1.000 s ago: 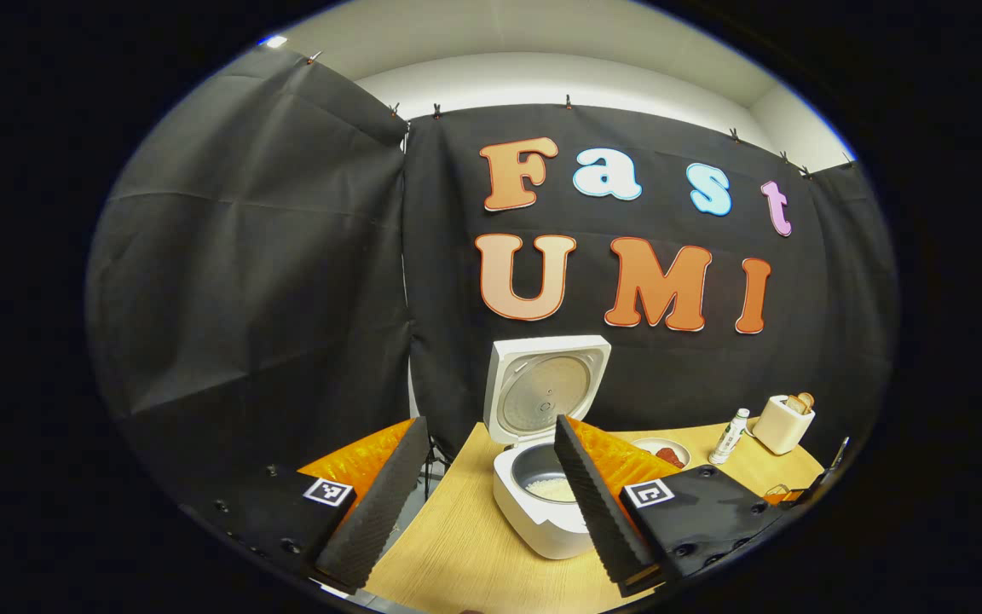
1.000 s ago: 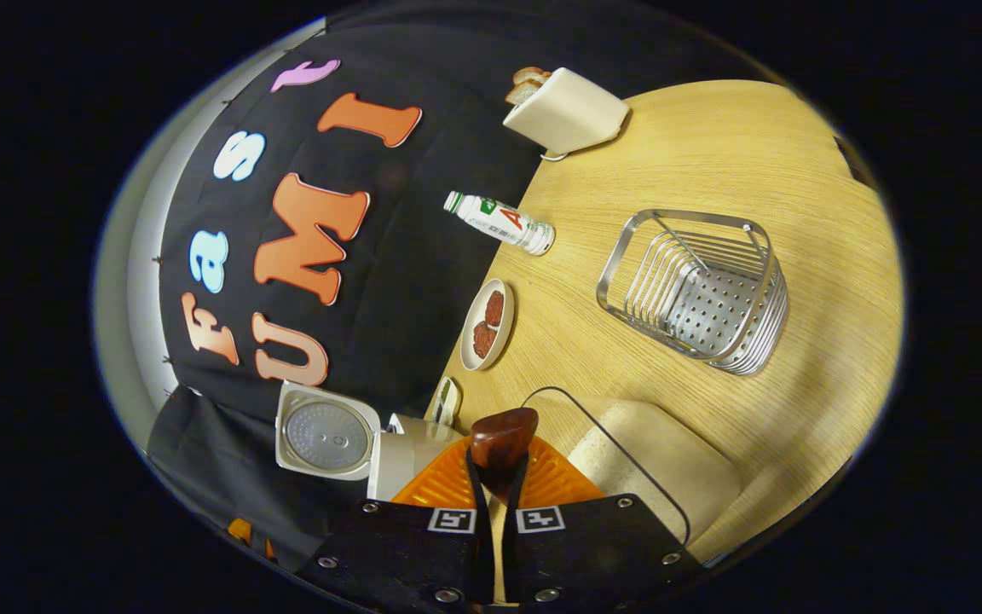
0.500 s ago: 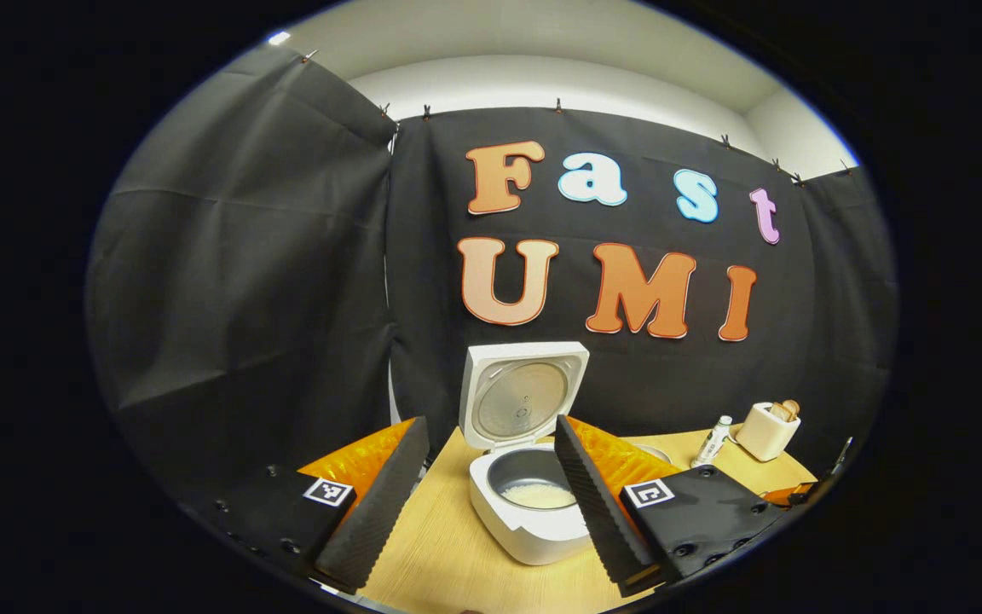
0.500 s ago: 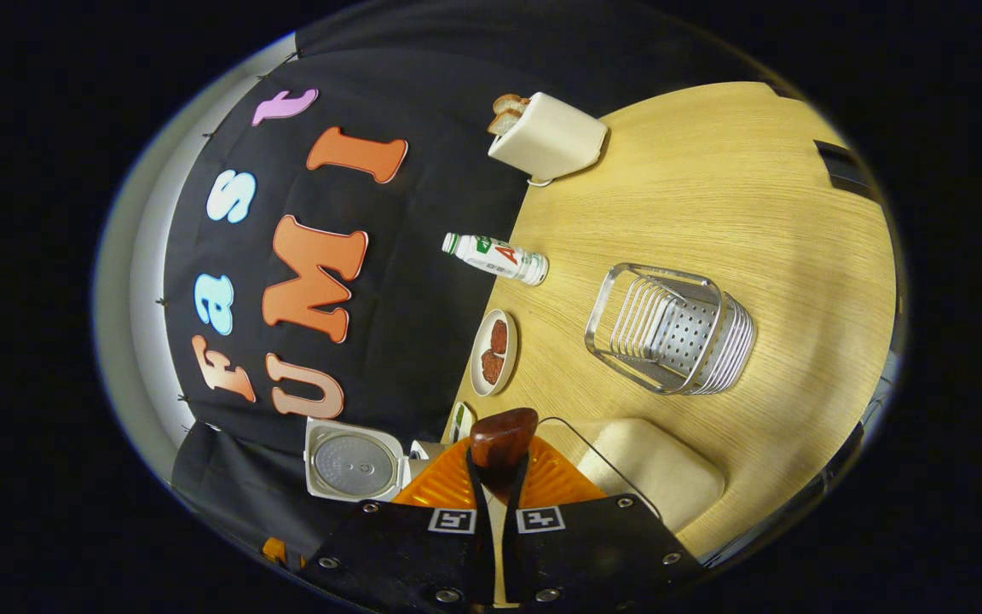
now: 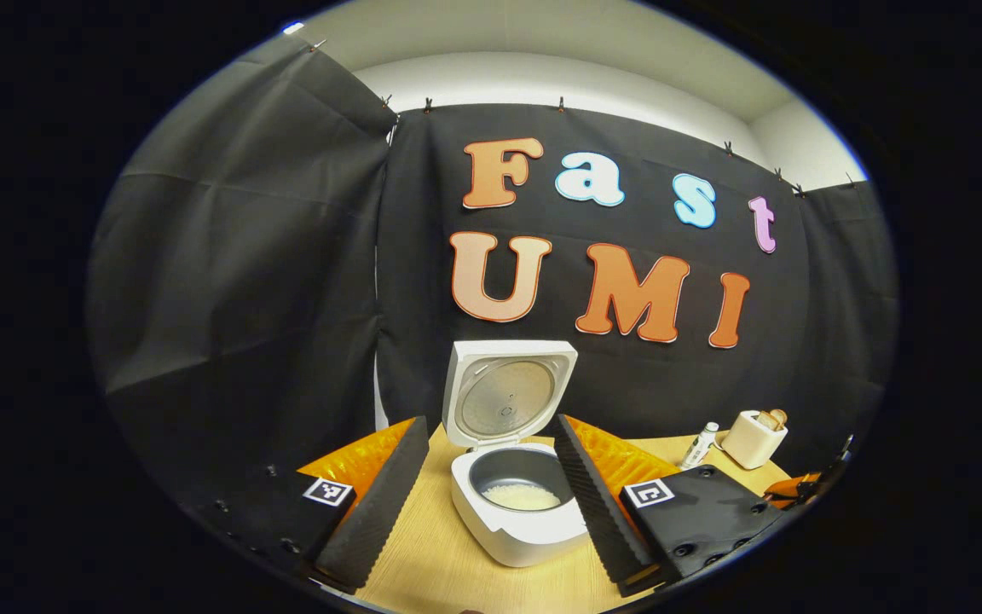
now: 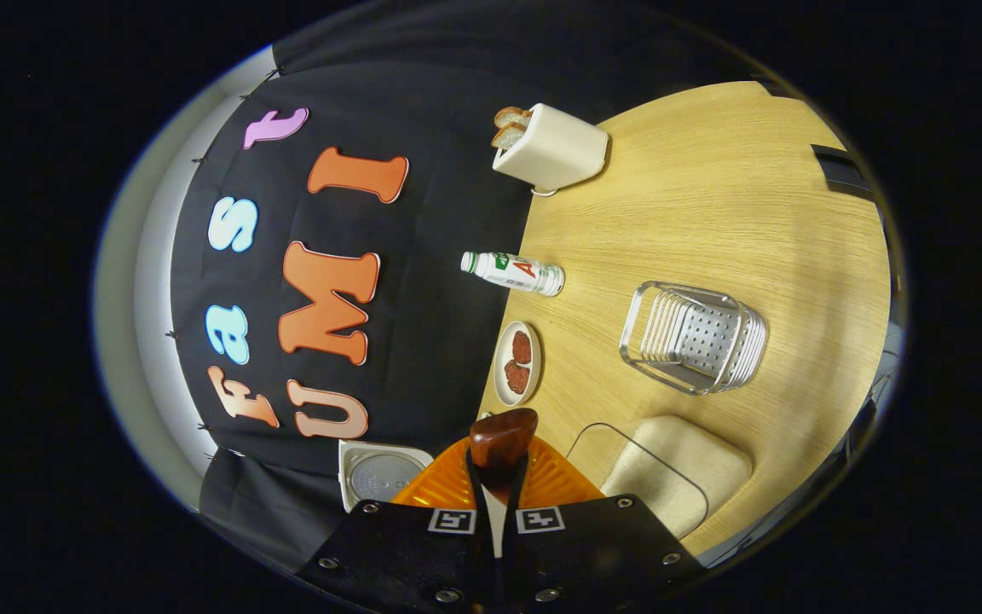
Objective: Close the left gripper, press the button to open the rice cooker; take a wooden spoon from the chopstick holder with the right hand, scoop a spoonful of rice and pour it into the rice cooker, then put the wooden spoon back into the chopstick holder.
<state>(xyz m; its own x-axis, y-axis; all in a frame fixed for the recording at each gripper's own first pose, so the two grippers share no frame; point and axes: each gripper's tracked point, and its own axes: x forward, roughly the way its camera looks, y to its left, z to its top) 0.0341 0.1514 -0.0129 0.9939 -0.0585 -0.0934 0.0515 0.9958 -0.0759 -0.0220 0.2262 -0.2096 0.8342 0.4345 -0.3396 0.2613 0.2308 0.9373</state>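
Wooden tabletop in a black-draped booth. Rice cooker open, rice inside. Left gripper fingers spread, holding nothing. Right gripper fingers clamp the wooden spoon, apparently emptied. Remaining: return it to the chopstick holder.

wooden spoon: handle hidden between fingers; rice cooker: body hidden behind right tool

On the tabletop I count one rice cooker, one toaster with two bread slices, one bottle, one plate with two red pieces, one metal basket beside it.
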